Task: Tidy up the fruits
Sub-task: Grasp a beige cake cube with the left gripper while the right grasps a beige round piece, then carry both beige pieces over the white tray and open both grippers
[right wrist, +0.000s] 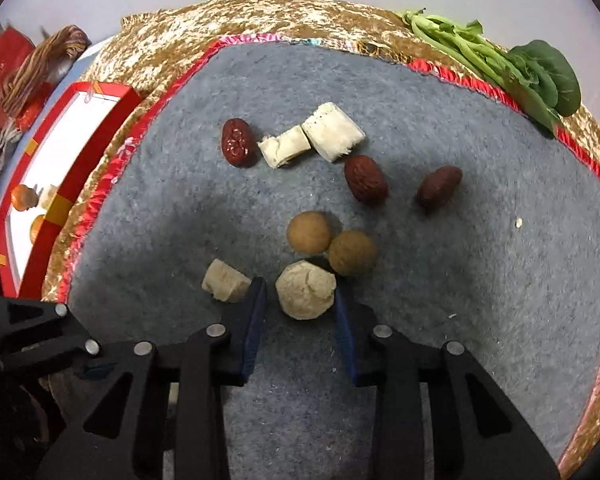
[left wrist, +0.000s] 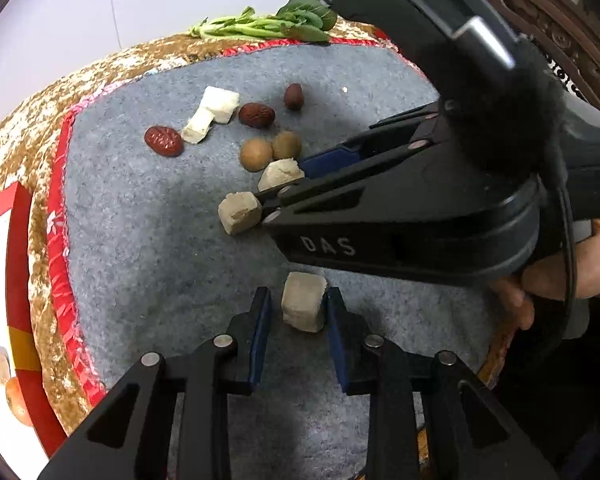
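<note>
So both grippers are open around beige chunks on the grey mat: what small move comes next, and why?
Probably close both. The left gripper already has its open fingers on either side of a beige cube, and the right gripper likewise brackets a rounder beige chunk. Neither is gripped yet, so closing should secure them before any lift.

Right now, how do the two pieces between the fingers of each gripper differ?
The left gripper brackets a blocky, flat-faced cube. The right gripper brackets a rounder, cracked lump. The cube lies alone; the lump sits close beside a brown round fruit. Both are pale beige, on the grey mat, ungripped.
</note>
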A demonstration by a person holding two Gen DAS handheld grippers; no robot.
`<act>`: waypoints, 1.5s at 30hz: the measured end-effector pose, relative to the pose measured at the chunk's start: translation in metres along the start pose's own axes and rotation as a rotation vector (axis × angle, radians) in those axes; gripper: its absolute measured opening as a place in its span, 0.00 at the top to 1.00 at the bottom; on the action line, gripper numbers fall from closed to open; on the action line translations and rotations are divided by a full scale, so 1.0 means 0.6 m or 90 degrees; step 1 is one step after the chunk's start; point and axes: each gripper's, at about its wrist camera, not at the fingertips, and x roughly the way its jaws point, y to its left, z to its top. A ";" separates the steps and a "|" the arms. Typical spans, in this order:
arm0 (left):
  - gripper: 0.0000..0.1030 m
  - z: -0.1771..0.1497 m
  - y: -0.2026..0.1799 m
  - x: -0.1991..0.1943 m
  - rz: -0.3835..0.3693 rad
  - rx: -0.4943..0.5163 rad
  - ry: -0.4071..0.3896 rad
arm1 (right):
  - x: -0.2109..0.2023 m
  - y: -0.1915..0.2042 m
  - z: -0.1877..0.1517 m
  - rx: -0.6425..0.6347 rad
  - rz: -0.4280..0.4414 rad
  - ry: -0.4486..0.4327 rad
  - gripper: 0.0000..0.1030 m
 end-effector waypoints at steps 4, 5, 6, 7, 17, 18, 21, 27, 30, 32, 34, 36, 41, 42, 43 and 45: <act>0.81 -0.001 0.004 -0.006 -0.021 -0.013 -0.009 | -0.002 -0.005 0.001 0.014 0.002 -0.006 0.71; 0.81 -0.007 0.004 -0.009 -0.021 -0.011 -0.013 | -0.004 -0.010 0.002 0.024 0.008 -0.009 0.71; 0.81 -0.009 0.006 -0.014 -0.022 -0.011 -0.016 | -0.008 -0.018 0.003 0.041 0.025 -0.012 0.71; 0.81 -0.009 0.007 -0.017 -0.023 -0.012 -0.019 | -0.014 -0.026 0.003 0.059 0.043 -0.014 0.71; 0.84 -0.020 0.034 -0.080 -0.029 -0.040 -0.069 | -0.047 -0.105 0.001 0.197 0.193 -0.054 0.71; 0.84 -0.020 0.038 -0.084 -0.034 -0.048 -0.071 | -0.050 -0.109 0.002 0.208 0.208 -0.060 0.71; 0.84 -0.023 0.054 -0.100 -0.025 -0.066 -0.088 | -0.063 -0.122 0.001 0.228 0.232 -0.076 0.71; 0.84 -0.032 0.115 -0.143 0.046 -0.139 -0.132 | -0.076 -0.111 0.014 0.244 0.233 -0.124 0.71; 0.84 -0.039 0.158 -0.165 0.098 -0.200 -0.152 | -0.078 -0.081 0.023 0.223 0.236 -0.134 0.71; 0.84 -0.045 0.193 -0.179 0.155 -0.236 -0.160 | -0.070 -0.053 0.030 0.202 0.243 -0.131 0.71; 0.84 -0.056 0.220 -0.188 0.179 -0.270 -0.159 | -0.066 -0.019 0.038 0.173 0.254 -0.132 0.71; 0.84 -0.069 0.244 -0.194 0.212 -0.303 -0.155 | -0.063 0.015 0.042 0.138 0.263 -0.132 0.71; 0.84 -0.094 0.275 -0.210 0.261 -0.354 -0.156 | -0.055 0.106 0.051 0.064 0.283 -0.152 0.71; 0.84 -0.099 0.280 -0.214 0.272 -0.367 -0.156 | -0.055 0.121 0.051 0.048 0.282 -0.158 0.71; 0.84 -0.105 0.286 -0.217 0.279 -0.378 -0.154 | -0.056 0.138 0.051 0.032 0.282 -0.165 0.71; 0.84 -0.107 0.295 -0.212 0.284 -0.398 -0.149 | -0.054 0.166 0.051 0.015 0.296 -0.172 0.71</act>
